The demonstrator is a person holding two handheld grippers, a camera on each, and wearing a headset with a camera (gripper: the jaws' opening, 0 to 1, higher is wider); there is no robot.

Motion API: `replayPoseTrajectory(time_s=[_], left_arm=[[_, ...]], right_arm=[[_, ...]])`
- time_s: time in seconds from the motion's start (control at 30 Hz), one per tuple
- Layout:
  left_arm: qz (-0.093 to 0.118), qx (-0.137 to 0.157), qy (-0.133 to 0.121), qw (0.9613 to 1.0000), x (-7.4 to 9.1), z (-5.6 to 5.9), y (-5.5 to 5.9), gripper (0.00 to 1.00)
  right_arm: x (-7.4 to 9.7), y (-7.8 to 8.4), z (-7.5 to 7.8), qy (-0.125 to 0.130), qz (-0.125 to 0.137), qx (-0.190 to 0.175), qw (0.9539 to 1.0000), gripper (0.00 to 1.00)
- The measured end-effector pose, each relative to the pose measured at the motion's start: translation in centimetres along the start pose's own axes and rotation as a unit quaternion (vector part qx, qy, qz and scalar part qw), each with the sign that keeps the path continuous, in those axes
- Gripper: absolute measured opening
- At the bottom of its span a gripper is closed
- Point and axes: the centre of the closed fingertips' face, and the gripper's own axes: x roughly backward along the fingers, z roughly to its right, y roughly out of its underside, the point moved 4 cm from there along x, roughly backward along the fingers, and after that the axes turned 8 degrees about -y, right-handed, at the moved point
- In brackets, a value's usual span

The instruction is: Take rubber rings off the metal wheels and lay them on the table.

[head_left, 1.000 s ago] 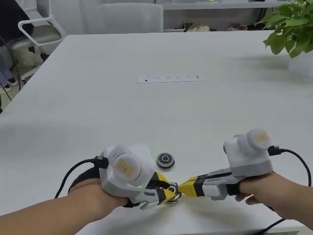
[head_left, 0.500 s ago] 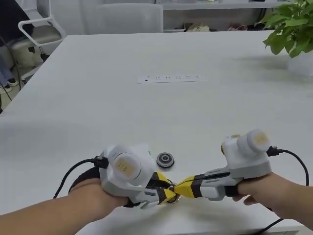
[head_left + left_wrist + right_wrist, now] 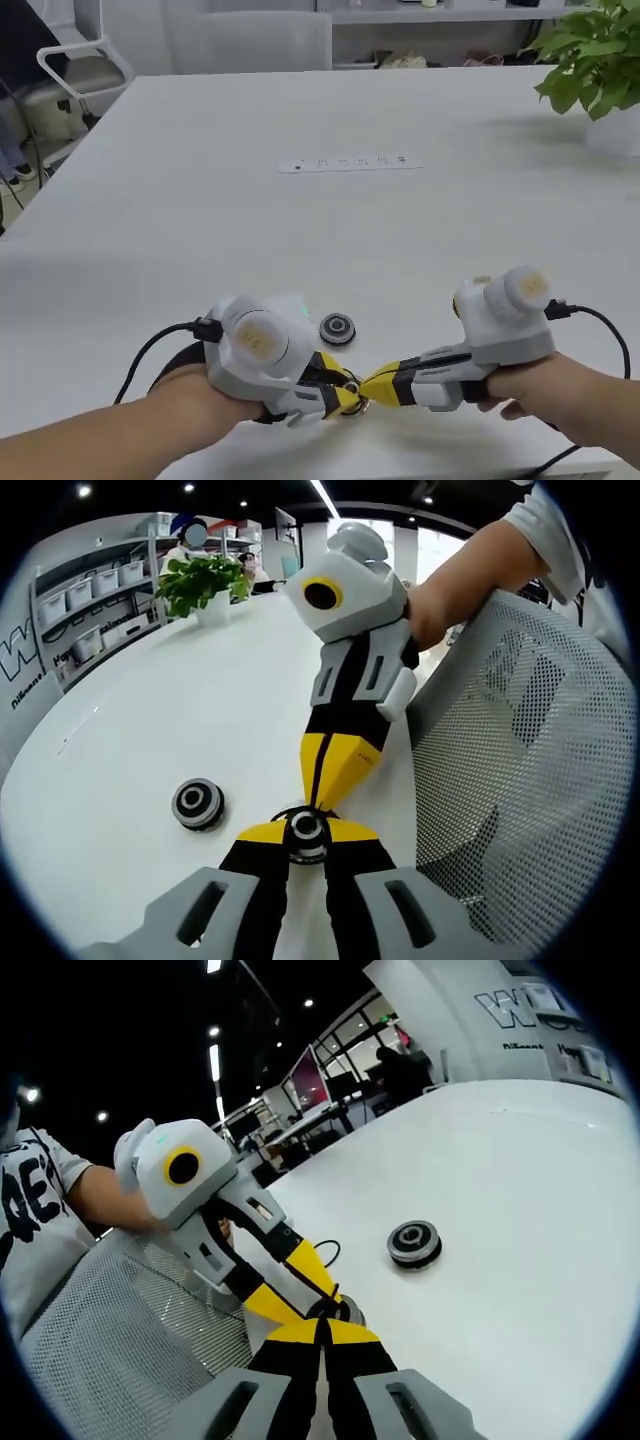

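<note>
The small silver metal wheel with its black rubber ring [image 3: 307, 832] sits clamped between the jaws of the left gripper [image 3: 343, 393], at the near edge of the white table [image 3: 300, 230]. The right gripper [image 3: 372, 384] meets it tip-first, jaws pressed together, perhaps pinching the ring. A second ringed wheel [image 3: 337, 328] lies flat on the table just beyond.

I get bright, even overhead light on the white table [image 3: 420, 250], with only soft shadows at the near edge. Ceiling lights [image 3: 215, 1060] flare in both gripper views, and the edges there curve strongly.
</note>
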Motion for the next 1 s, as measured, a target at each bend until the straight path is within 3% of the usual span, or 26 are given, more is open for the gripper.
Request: replayPoseTrajectory(time_s=[0.17,0.37,0.6,1.0], left_arm=[[-0.004,-0.013,0.009,0.9999,0.2,0.2,-0.1,0.09],[0.003,-0.006,0.016,0.9999,0.9,0.2,-0.9,0.12],[0.002,-0.006,0.019,0.9998,1.9,0.2,-0.9,0.15],[0.032,0.006,0.007,0.9994,4.6,0.0,-2.3,0.25]], right_arm=[[0.1,-0.1,-0.1,-0.002,0.001,-0.003,1.0000,0.00],[0.1,-0.1,-0.3,-0.004,0.001,-0.002,1.0000,0.00],[0.4,-0.2,-0.4,-0.007,0.007,-0.006,0.9999,0.00],[0.7,-0.7,-0.7,-0.009,0.018,-0.012,0.9997,0.00]])
